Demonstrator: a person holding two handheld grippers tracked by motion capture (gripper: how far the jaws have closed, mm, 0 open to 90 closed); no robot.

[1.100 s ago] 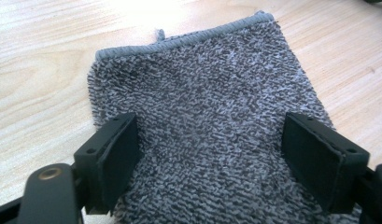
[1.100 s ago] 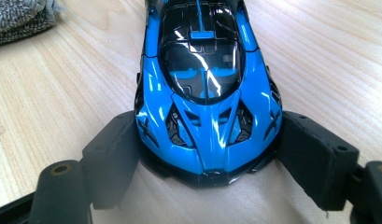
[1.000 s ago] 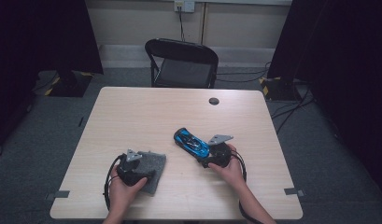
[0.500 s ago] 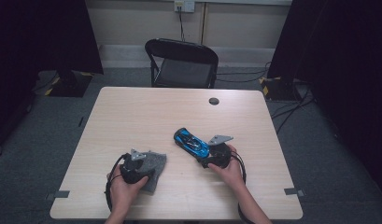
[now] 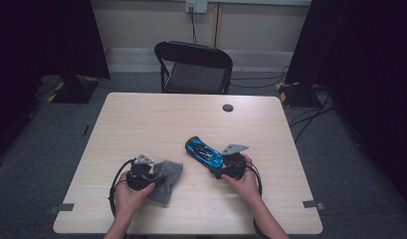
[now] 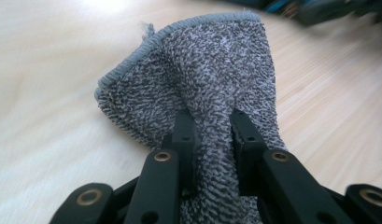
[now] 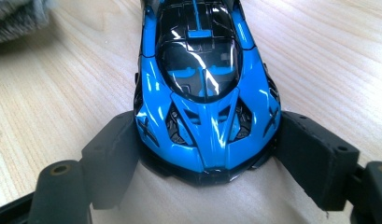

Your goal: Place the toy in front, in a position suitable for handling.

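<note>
Black grippers [image 5: 141, 177] with brass-ringed screw holes and trailing black cables.

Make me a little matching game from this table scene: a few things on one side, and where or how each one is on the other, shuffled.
Things:
1. grey cloth
2. blue toy car
3. folding chair
4. small dark disc

States:
A. stands behind the table
B. pinched in the left claw
C. lies alone near the table's far edge
D. clamped at one end by the right claw

Pairs: 1-B, 2-D, 3-A, 4-C
</note>
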